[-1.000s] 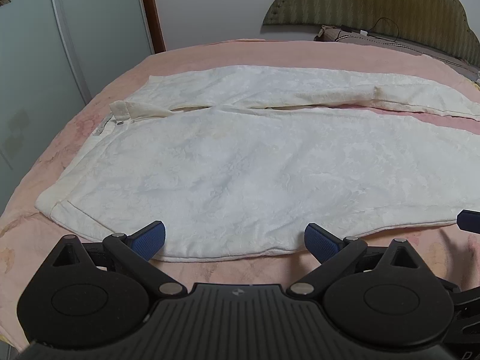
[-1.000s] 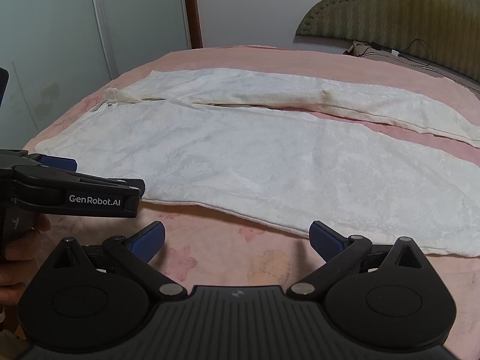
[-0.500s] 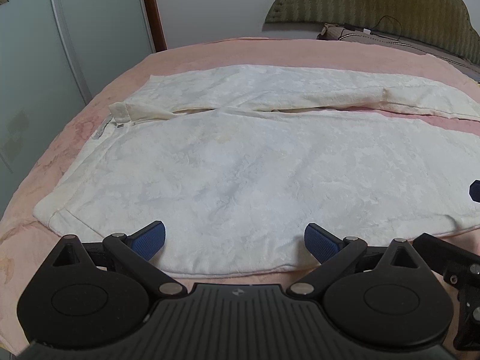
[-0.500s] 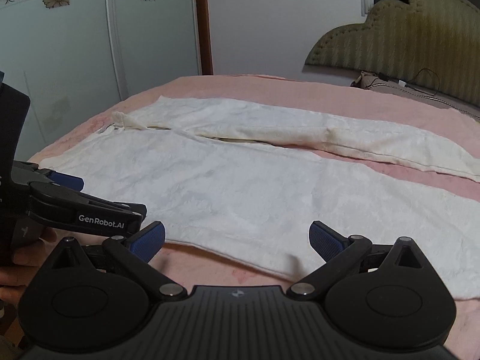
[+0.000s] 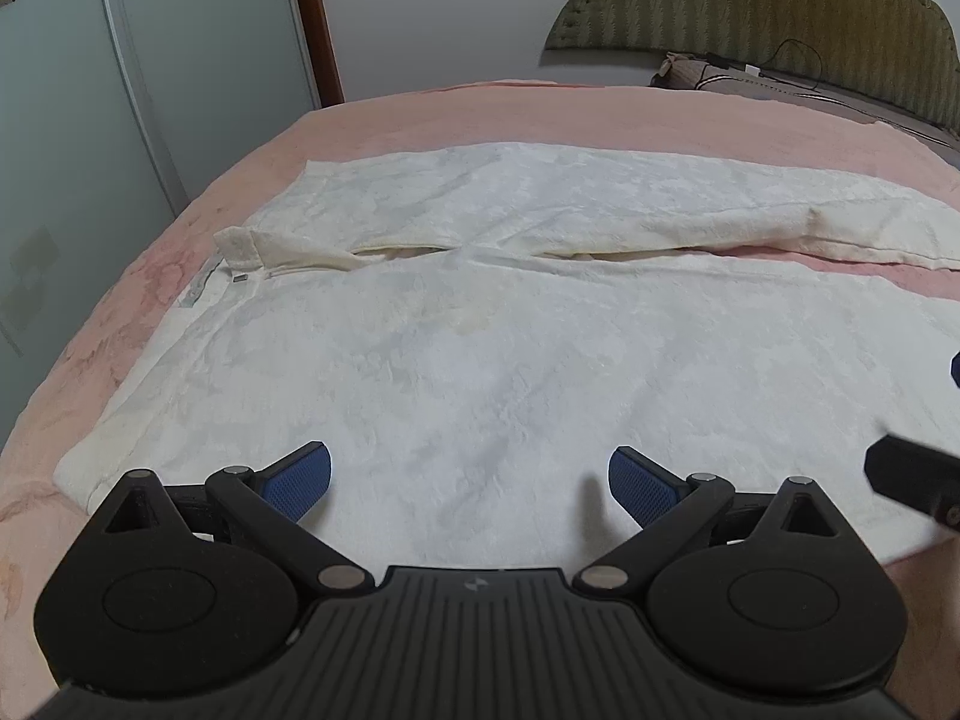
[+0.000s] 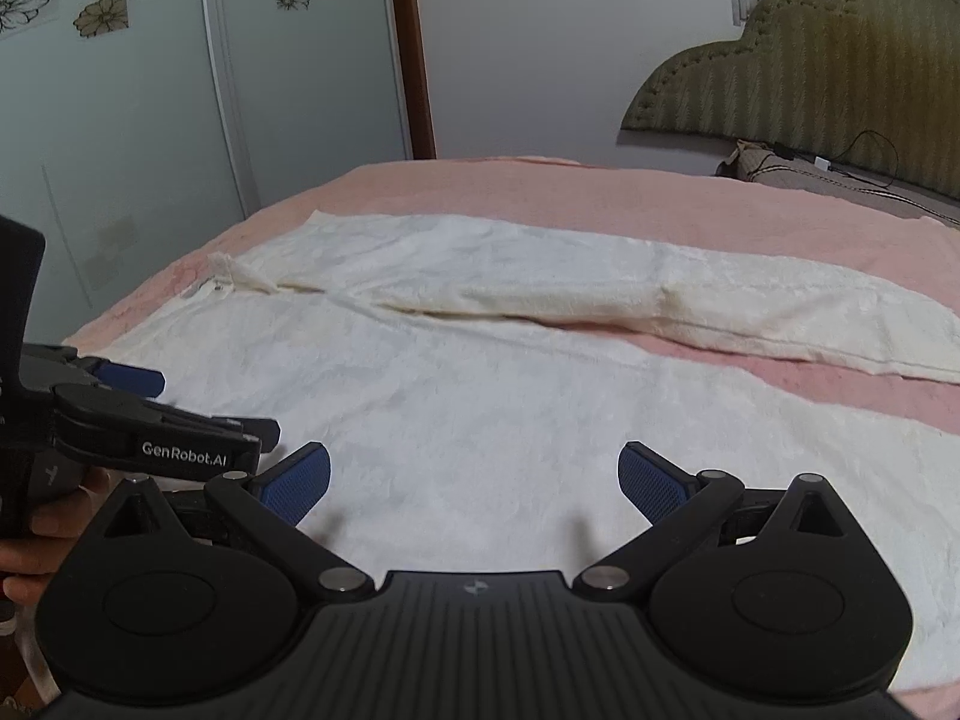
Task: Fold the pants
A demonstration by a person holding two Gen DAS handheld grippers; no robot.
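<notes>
White textured pants [image 5: 480, 348] lie spread flat on a pink bed, waistband to the left, both legs running right; they also show in the right wrist view [image 6: 510, 384]. The far leg [image 6: 690, 300] lies apart from the near one. My left gripper [image 5: 469, 483] is open and empty, low over the near edge of the pants at the hip. My right gripper [image 6: 474, 480] is open and empty over the near leg, just right of the left gripper [image 6: 156, 420].
The pink bed cover [image 5: 480, 114] surrounds the pants. A padded olive headboard [image 6: 828, 66] and a grey pillow with a cable [image 6: 840, 180] are at the right. Glass wardrobe doors [image 6: 150, 120] stand beyond the bed's left side.
Both grippers have moved forward and down over the near edge of the pants. The right gripper has closed in beside the left one. The pants have not moved.
</notes>
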